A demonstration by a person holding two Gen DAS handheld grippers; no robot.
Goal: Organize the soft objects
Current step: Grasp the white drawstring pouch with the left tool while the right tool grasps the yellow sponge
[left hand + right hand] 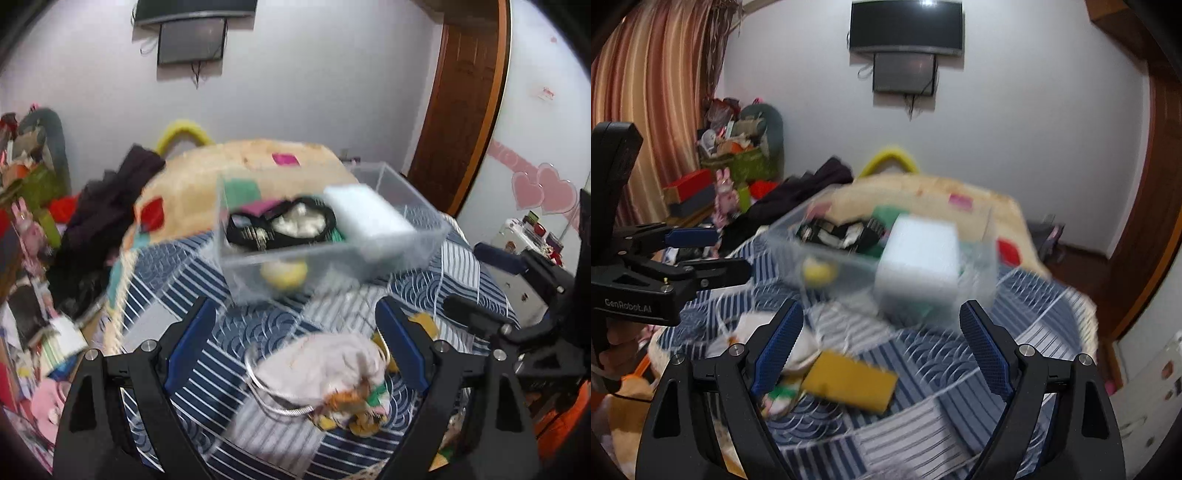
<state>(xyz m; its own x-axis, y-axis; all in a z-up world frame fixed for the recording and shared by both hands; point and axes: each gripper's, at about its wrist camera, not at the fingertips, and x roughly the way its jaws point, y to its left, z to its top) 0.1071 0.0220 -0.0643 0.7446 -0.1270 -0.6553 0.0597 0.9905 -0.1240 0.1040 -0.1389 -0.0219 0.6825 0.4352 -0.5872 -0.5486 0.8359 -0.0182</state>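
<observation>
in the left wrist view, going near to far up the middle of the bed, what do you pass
Pale grey drawstring pouch between the open left tool's fingers → round yellow soft ball seen through the front wall of the bin → clear plastic bin → white foam block resting in the bin → cream patchwork blanket

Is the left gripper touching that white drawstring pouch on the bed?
Apart. The left wrist view shows the left gripper open, its jaws spread on either side of the white drawstring pouch, with striped bedspread visible between each jaw and the fabric.
</observation>
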